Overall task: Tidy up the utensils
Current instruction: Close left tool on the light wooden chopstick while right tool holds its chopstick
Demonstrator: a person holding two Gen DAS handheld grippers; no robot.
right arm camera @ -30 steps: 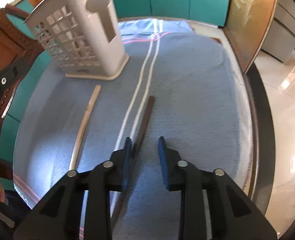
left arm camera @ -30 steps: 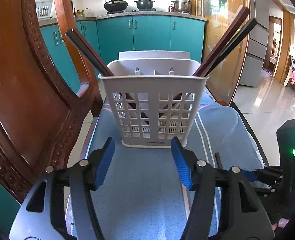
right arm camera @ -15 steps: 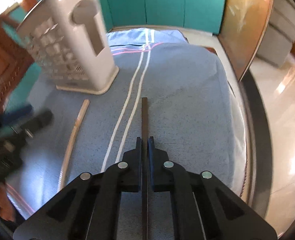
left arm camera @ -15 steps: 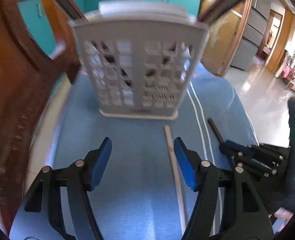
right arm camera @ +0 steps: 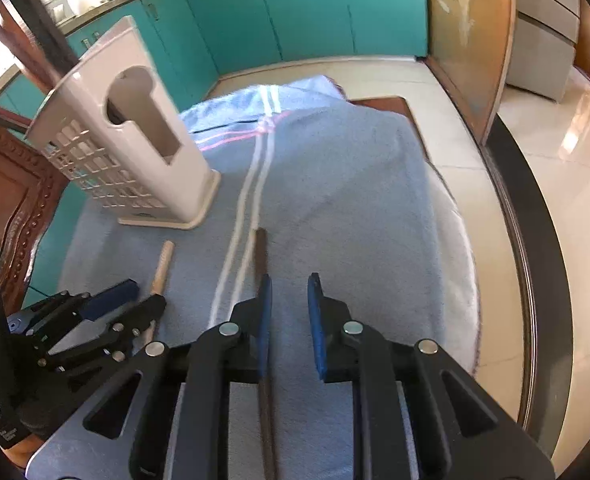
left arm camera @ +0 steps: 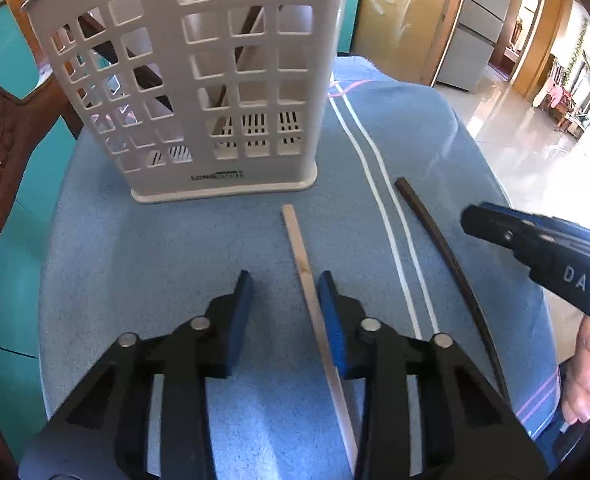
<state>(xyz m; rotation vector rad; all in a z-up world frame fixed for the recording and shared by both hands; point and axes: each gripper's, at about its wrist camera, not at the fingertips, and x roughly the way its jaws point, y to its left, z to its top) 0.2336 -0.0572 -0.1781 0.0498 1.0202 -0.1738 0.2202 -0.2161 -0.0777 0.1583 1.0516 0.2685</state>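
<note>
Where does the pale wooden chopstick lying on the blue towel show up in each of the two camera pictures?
Left wrist view: the pale wooden chopstick runs up the middle, beside the inner face of the left tool's right finger.
Right wrist view: only its end shows, lower left, running under the left tool.
Shared landmark: the white slotted plastic utensil basket, just beyond the chopstick's far end.

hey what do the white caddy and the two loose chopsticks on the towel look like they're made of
The caddy looks like moulded matte white plastic: grid cutouts, smooth rounded edges, an embossed logo. The light chopstick seems to be unfinished pale wood or bamboo, with faint grain. The dark chopstick is probably stained or lacquered wood; its finish is unclear. The towel looks like looped blue terry cloth.
</note>
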